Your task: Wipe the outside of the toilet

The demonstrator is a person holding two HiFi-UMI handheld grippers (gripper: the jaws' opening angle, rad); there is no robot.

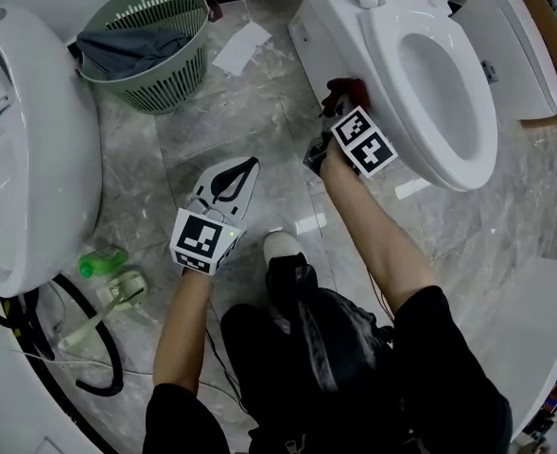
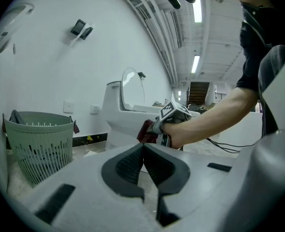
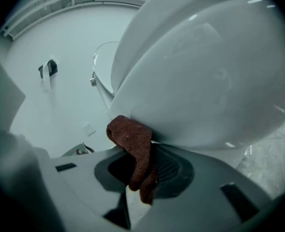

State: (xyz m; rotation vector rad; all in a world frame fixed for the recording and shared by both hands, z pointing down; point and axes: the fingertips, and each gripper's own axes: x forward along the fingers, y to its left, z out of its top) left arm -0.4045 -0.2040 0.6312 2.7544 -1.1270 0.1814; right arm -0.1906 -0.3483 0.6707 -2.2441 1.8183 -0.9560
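Note:
A white toilet (image 1: 448,74) stands at the upper right with its seat up. My right gripper (image 1: 339,112) is shut on a dark red cloth (image 1: 344,91), and the cloth (image 3: 135,151) is pressed against the outside of the toilet bowl (image 3: 200,81), low on its left side. My left gripper (image 1: 235,178) hovers over the marble floor in the middle, shut with nothing in it. In the left gripper view its jaws (image 2: 144,166) meet, and the right gripper's cube (image 2: 173,112) and the cloth (image 2: 147,132) show ahead by the toilet (image 2: 120,110).
A green laundry basket (image 1: 155,41) with dark fabric stands at the upper left. Another white toilet (image 1: 23,149) fills the left edge, with black hose, a green bottle (image 1: 103,261) and a brush (image 1: 117,296) beside it. A paper sheet (image 1: 242,47) lies on the floor.

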